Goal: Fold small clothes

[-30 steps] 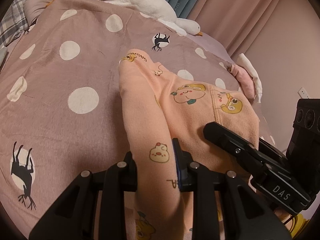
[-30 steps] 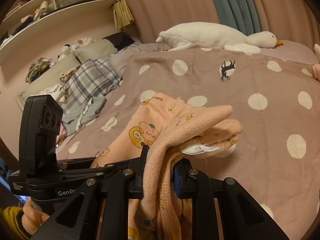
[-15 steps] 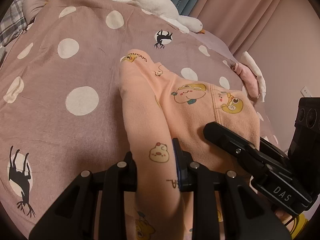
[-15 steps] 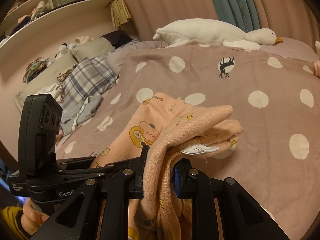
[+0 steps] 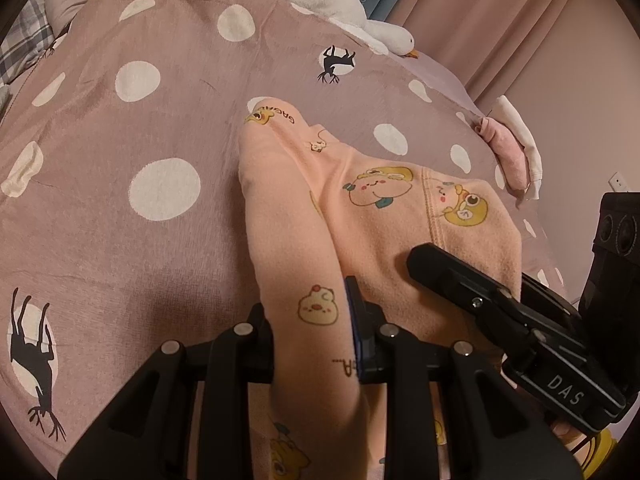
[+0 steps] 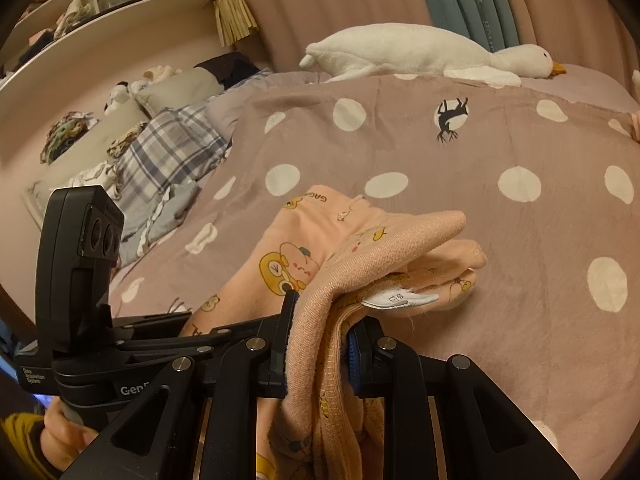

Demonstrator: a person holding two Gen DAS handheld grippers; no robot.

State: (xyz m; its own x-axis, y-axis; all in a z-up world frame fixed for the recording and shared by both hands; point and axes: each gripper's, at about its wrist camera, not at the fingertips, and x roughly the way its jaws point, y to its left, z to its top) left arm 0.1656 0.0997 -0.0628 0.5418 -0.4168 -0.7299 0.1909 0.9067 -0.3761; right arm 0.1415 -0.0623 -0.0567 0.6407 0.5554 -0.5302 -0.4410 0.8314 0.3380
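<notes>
A small peach garment (image 5: 372, 216) printed with cartoon animals lies on the bed, its far end flat on the spread. My left gripper (image 5: 312, 332) is shut on its near left fold. My right gripper (image 6: 320, 344) is shut on a bunched near edge of the same garment (image 6: 384, 256), where a white label (image 6: 400, 299) sticks out. The right gripper's body (image 5: 500, 312) shows in the left wrist view, lying across the garment's right side. The left gripper's body (image 6: 120, 332) shows at the left of the right wrist view.
The bed has a mauve spread (image 5: 120, 184) with white dots and black deer prints. A white plush goose (image 6: 420, 54) lies along its far edge. Folded pink and white clothes (image 5: 512, 152) sit at the right edge. A plaid blanket (image 6: 168, 152) and pillows lie left.
Both grippers have kept their hold on the garment. Both views have shifted slightly forward over the bed; the garment's lie looks the same.
</notes>
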